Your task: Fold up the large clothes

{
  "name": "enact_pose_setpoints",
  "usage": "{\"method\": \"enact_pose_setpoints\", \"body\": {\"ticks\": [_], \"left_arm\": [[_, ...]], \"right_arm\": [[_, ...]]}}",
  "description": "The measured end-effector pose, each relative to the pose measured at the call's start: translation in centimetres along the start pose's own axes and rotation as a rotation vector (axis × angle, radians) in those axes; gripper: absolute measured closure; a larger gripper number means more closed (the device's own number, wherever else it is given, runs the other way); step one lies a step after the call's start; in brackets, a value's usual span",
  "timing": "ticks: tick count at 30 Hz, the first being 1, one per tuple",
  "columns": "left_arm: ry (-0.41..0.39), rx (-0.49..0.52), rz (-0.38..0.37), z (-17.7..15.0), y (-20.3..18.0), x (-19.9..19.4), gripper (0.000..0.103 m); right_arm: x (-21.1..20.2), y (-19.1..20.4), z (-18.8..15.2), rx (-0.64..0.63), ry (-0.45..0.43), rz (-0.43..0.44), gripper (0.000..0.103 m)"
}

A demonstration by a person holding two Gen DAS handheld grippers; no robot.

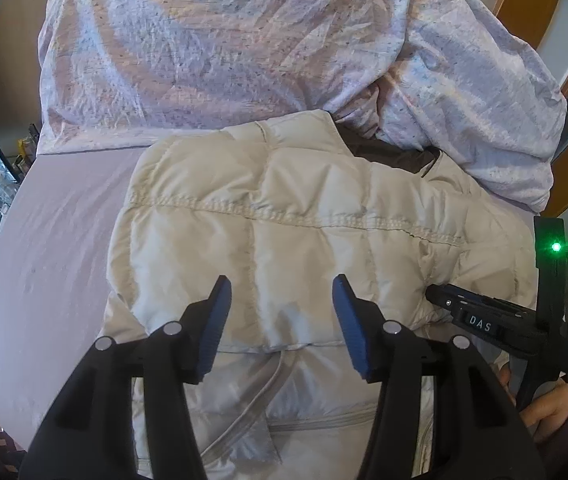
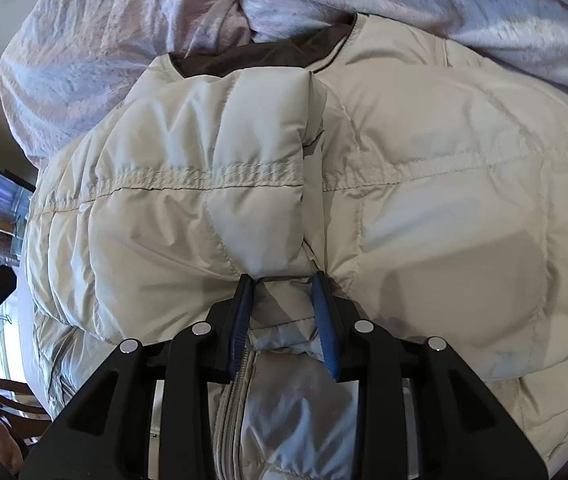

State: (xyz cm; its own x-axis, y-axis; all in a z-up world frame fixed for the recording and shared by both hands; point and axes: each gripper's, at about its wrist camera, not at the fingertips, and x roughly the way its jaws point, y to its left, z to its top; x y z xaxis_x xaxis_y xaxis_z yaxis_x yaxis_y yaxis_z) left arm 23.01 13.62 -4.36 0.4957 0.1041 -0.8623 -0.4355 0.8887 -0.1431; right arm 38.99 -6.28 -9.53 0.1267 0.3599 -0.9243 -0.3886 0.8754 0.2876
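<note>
The only writing I could read was "DAS", in pale letters on a small dark label (image 1: 479, 323) set on the body of my right tongs (image 1: 435, 297), seen from my left wrist camera. The letters ran slightly tilted, along the black arm of the tool. Nothing else carried readable text: I found no brand tag, number or sign in either view, and the right wrist camera showed no lettering at all.

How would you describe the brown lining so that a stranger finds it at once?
Start at the bed, where a cream puffer jacket lies below a crumpled duvet. At the jacket's far edge, by the duvet, the brown lining shows: the only dark cloth there.
</note>
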Motion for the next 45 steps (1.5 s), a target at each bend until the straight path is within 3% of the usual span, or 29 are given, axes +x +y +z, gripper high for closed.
{"method": "enact_pose_setpoints", "body": {"ticks": [4,8,14,24,33,45], "left_arm": [[-0.002,0.005,0.014,-0.4,0.6,-0.4,0.047],[-0.009,0.011,0.033,-1.1,1.5,-1.0,0.043],[-0.006,0.01,0.072,-2.7,3.2,-1.8,0.039],[0.018,-0.031,0.1,-7.1,7.5,-3.5,0.035],[0.093,-0.064,0.107,-12.4,11.9,-4.2,0.034],[0.163,-0.103,0.057,-16.5,13.1,-3.3,0.034]], "right_arm": [[-0.6,0.0,0.0,0.002,0.0,0.013,0.069],[-2.1,-0.9,-0.6,0.006,0.0,0.021,0.044],[-5.3,-2.4,-2.4,-0.007,-0.042,0.034,0.031],[-10.5,-9.9,-6.6,0.068,-0.07,0.049,0.025],[-12.8,-18.6,-12.0,0.194,-0.022,0.016,0.024],[-11.8,-24.3,-17.0,0.356,0.064,0.155,0.024]]}}
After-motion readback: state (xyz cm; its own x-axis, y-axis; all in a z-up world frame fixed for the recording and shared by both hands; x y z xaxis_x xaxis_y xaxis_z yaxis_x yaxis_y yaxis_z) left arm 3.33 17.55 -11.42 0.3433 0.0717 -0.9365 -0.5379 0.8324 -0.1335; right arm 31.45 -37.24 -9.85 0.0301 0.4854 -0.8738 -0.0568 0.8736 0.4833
